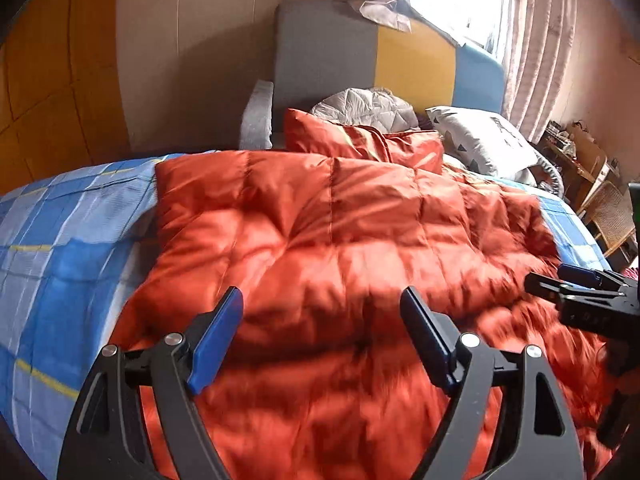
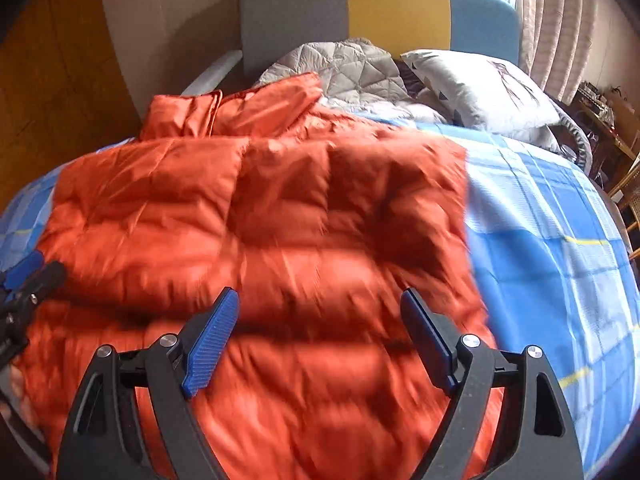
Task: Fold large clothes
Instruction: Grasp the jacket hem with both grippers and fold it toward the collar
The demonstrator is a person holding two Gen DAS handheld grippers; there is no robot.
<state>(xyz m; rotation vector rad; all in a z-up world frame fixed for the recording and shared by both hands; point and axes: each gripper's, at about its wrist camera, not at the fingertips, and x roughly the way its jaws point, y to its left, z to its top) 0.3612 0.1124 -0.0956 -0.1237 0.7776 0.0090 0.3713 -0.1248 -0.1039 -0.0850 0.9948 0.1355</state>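
Orange quilted puffer jacket (image 1: 340,240) lies spread flat across a bed covered by a blue, white and yellow checked sheet (image 1: 52,240). Its shiny padded fabric is stitched into square panels, and a folded part of the same orange material, possibly a collar or hood, rests at the far end toward the headboard. The near part of the jacket looks blurred in both views.

The left gripper (image 1: 322,340), black with blue ribbed pads, hangs over the near end of the jacket. Its two fingers are spread wide apart and grasp nothing; orange fabric shows in the gap between them. Whether the tips touch the cloth cannot be told.

The right gripper (image 2: 320,340), of the same make, is likewise spread wide and empty-handed, poised over the jacket's near right portion, close to where the jacket's edge meets the bare sheet. In the left wrist view it enters from the right edge, low over the jacket.

Behind the jacket stand an upholstered headboard in grey, yellow and blue panels (image 1: 416,60), a crumpled pale grey quilted blanket (image 1: 364,106) and a white pillow printed with dark triangles (image 1: 480,140). Pinkish pleated curtains (image 1: 536,40) hang beside a bright window at the upper right, and wicker-backed wooden furniture (image 1: 608,208) sits beyond the bed's right side. An orange-brown wooden wall panel (image 1: 52,60) fills the left.
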